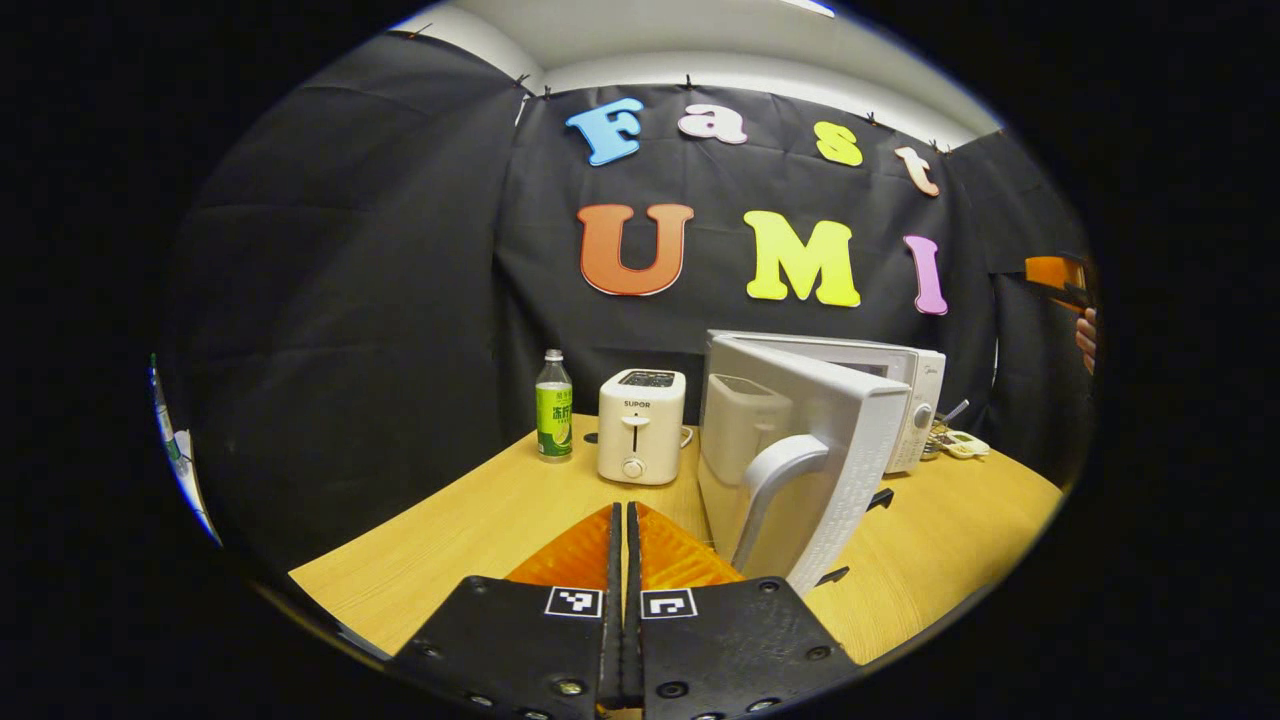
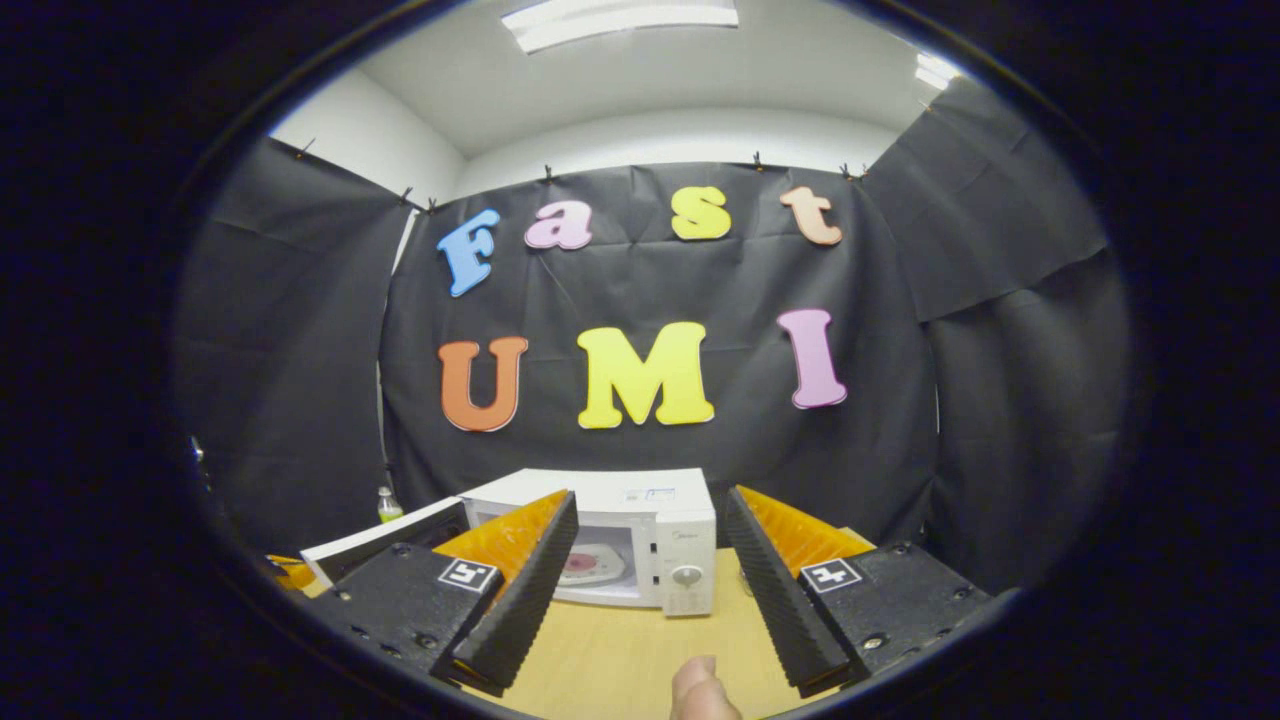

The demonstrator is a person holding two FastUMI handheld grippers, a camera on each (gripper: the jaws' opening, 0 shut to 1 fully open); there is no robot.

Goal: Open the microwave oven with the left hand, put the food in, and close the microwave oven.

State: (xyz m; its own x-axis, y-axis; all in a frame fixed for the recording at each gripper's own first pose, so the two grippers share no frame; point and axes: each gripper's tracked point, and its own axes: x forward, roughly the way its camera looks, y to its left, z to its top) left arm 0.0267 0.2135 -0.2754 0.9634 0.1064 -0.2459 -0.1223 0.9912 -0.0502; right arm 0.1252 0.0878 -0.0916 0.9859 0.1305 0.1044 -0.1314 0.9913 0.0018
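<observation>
Bottle (image 1: 553,405) left of toaster (image 1: 641,426); toaster left of microwave (image 1: 905,395); all on table (image 1: 470,530).

White microwave (image 2: 640,535) on wooden table, door (image 1: 800,450) swung open; plate of food (image 2: 592,565) sits inside.

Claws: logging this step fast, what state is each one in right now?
Left claw: closed, holding nothing, near the open microwave door.
Right claw: open, empty, facing the microwave.
</observation>
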